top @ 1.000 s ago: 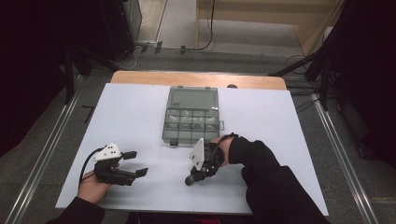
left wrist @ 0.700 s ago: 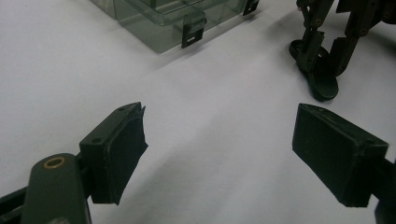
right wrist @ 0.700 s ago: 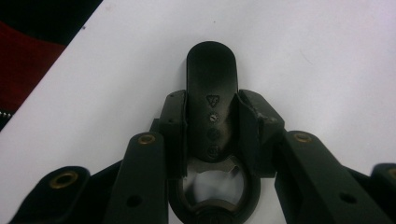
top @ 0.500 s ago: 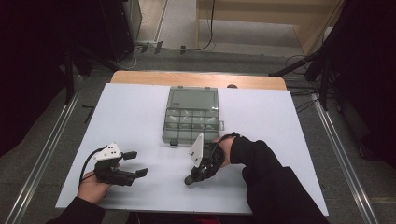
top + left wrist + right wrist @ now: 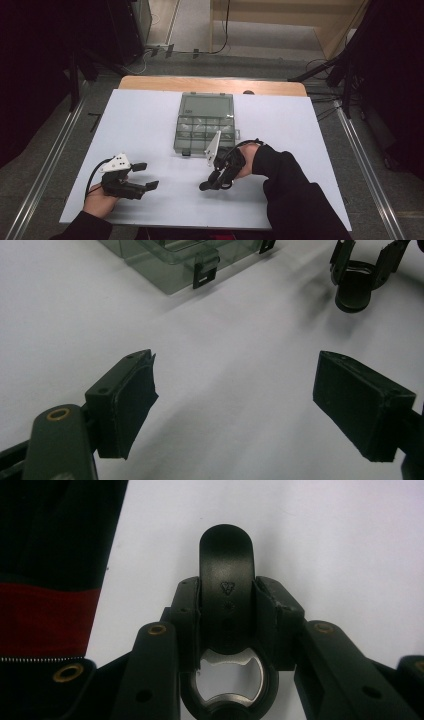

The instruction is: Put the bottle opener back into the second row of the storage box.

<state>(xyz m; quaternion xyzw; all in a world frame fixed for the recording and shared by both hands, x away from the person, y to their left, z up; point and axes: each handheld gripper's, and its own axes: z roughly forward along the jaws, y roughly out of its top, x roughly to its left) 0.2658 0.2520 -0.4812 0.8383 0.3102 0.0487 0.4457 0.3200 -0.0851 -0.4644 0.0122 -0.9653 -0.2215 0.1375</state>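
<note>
Gripping a black bottle opener [image 5: 227,605] by its handle, the right gripper [image 5: 216,176] has drifted slightly nearer the compartment box [image 5: 205,122] on the bench [image 5: 300,125]; left gripper [image 5: 131,181] rests, jaws wide, empty.

You can't tell what lies inside the clear grey plastic compartment box [image 5: 204,129]; it's too small.

A white table [image 5: 150,120] with a wooden strip along its far edge carries a clear compartment box [image 5: 205,124]. The box lies at the middle, toward the far side, its lid open.
</note>
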